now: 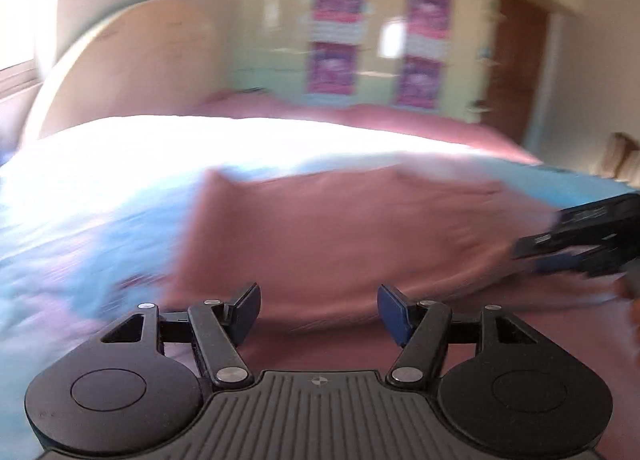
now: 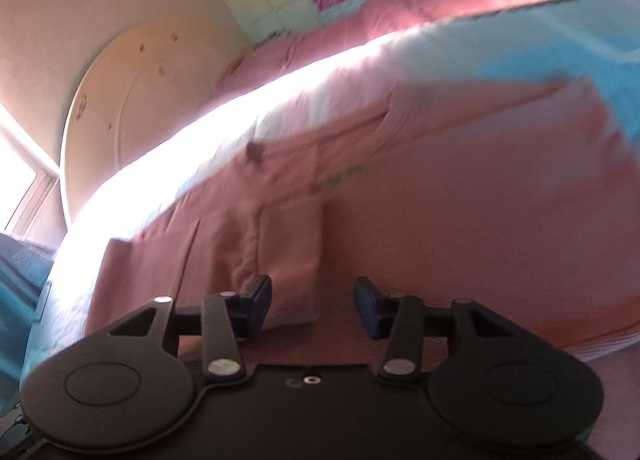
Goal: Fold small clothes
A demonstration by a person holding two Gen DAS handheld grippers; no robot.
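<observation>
— Left wrist view first: what are the jaws doing?

— The left gripper [image 1: 319,310] is hovering with its jaws parted and nothing sitting between them. Just ahead of the jaws, a pink garment [image 1: 340,232] is lying flat on the bed [image 1: 460,128], though blur is smearing its edges. A light blue sheet [image 1: 80,212] is spreading out to the left of the jaws, glaring white where sun is hitting it farther ahead.

— Anything else showing there?

— The right gripper [image 1: 580,238] is poking in at the right edge, its tips sitting at the garment's right end; contact is impossible to judge from here.

— And the right wrist view?

— The right gripper [image 2: 314,306] is also standing released, jaws apart. The pink garment [image 2: 440,200] is filling the space ahead of the jaws, and a folded flap [image 2: 290,248] of it is reaching down into the gap, nearer the left jaw, with neither pad pressing it. The light blue sheet [image 2: 560,48] is lying beyond and to the right, and a rounded headboard [image 2: 132,100] is standing far ahead on the left.
</observation>
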